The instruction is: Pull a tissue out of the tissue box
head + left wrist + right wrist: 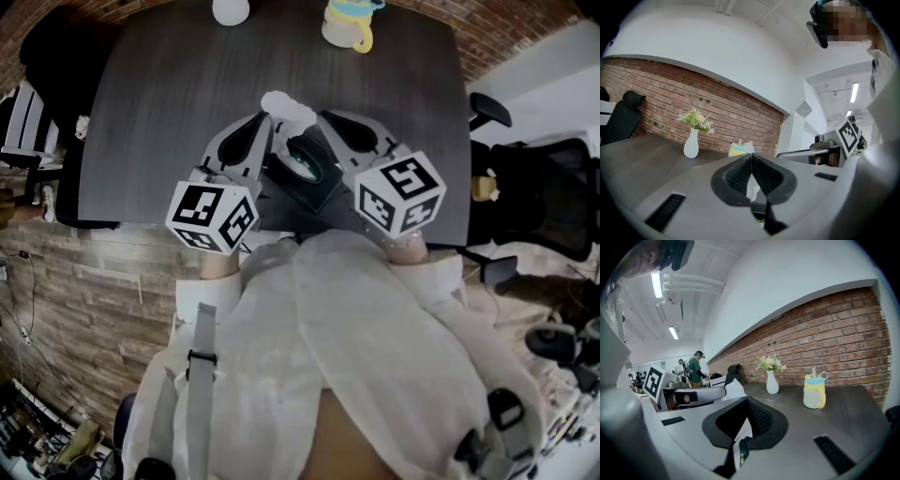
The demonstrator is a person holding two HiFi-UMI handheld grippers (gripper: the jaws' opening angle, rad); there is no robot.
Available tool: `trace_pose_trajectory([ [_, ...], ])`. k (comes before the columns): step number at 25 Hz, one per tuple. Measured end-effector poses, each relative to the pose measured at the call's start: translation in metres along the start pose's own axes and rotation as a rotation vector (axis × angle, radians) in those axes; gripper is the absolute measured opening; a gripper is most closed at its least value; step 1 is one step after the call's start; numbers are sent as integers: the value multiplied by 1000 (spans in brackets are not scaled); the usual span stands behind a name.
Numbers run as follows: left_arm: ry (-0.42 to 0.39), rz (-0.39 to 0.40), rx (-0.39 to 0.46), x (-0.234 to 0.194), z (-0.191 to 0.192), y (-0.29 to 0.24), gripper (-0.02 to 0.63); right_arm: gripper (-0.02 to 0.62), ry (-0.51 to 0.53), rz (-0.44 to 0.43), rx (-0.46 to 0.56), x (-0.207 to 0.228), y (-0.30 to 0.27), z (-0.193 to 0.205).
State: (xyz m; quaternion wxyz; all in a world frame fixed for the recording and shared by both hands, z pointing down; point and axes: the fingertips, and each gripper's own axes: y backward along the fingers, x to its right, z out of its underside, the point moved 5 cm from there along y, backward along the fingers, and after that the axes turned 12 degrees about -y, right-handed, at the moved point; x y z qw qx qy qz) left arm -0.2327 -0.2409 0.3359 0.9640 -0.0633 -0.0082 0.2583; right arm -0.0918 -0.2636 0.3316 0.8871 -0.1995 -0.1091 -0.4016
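The dark tissue box (305,169) sits on the grey table (159,103) near its front edge, between my two grippers. A white tissue (286,105) stands above and beyond the box, stretched between the two sets of fingertips. My left gripper (265,118) is shut, and in the left gripper view (751,159) a strip of tissue (752,190) shows pinched between its pads. My right gripper (322,117) is also shut, with tissue (742,433) caught between its pads in the right gripper view (746,401). Each gripper points level along the table, close beside the other.
A white vase with flowers (231,9) and a yellow and blue lidded cup (349,23) stand at the table's far edge by the brick wall. Black office chairs (548,197) stand to the right, another (623,122) at the left. People (696,367) stand far off.
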Motion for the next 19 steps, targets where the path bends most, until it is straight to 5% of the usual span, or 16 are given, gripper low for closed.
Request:
trace_pose_trajectory([
  [19, 16, 7, -1, -2, 0, 4, 6, 3, -7, -15, -5, -6, 4, 2],
])
